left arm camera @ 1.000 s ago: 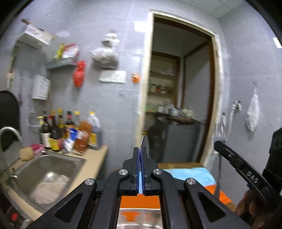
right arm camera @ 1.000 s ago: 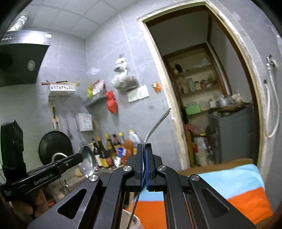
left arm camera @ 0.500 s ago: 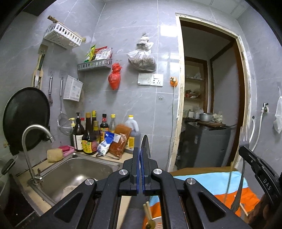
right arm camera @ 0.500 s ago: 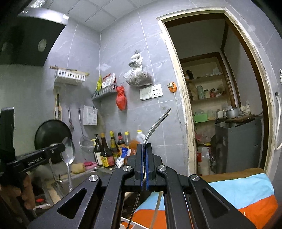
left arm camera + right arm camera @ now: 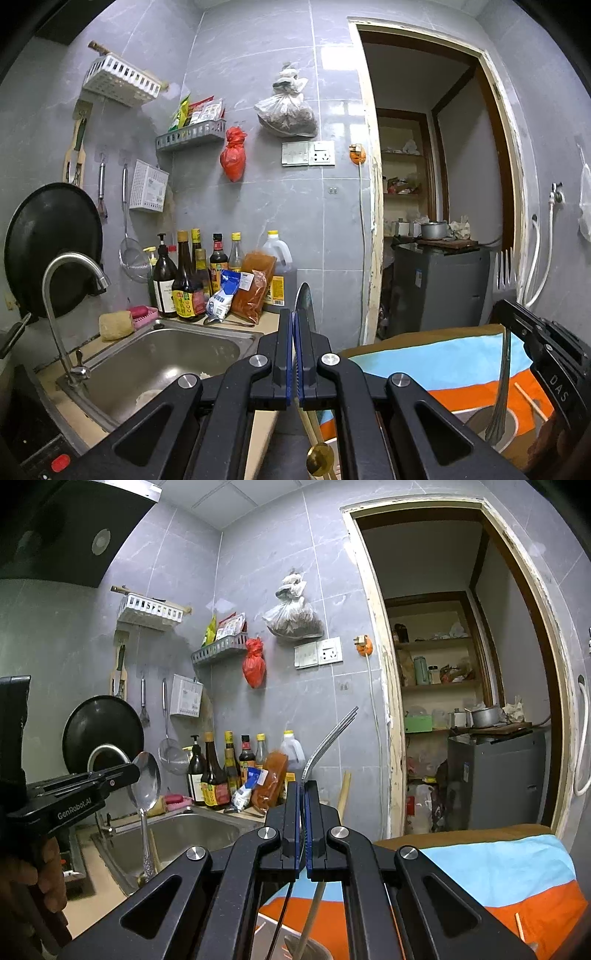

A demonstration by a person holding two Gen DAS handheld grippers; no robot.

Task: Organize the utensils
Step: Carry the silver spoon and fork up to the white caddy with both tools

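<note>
Steel shows in both grips. A polished stainless-steel spoon (image 5: 146, 786) with a patterned handle is pinched in the left gripper (image 5: 294, 354), jaws pressed together on it, bowl upward and handle hanging down above the sink edge. From the left wrist view the spoon appears edge-on as a thin blade rising from between the blue pads (image 5: 289, 354).

A stainless-steel fork (image 5: 327, 746) with a curved neck is clamped in the right gripper (image 5: 303, 834), jaws closed on it, tines pointing up and away. Seen from the left wrist view, its tines stand upright by the doorway and its handle drops toward a round metal utensil holder (image 5: 509, 417) below. The right wrist view shows a pale chopstick and a thin dark rod standing in that holder.

A gold-tipped utensil (image 5: 319, 456) lies just under the left gripper. A cloth in blue, orange and brown stripes (image 5: 498, 867) covers the surface beneath.

Further left, a stainless sink (image 5: 173, 354) with a curved tap (image 5: 70, 280) is set into the beige bench (image 5: 266, 321), where dark sauce bottles (image 5: 188, 280) and seasoning packets crowd against the grey tiled wall. A black wok (image 5: 51, 243) hangs beside them.
</note>
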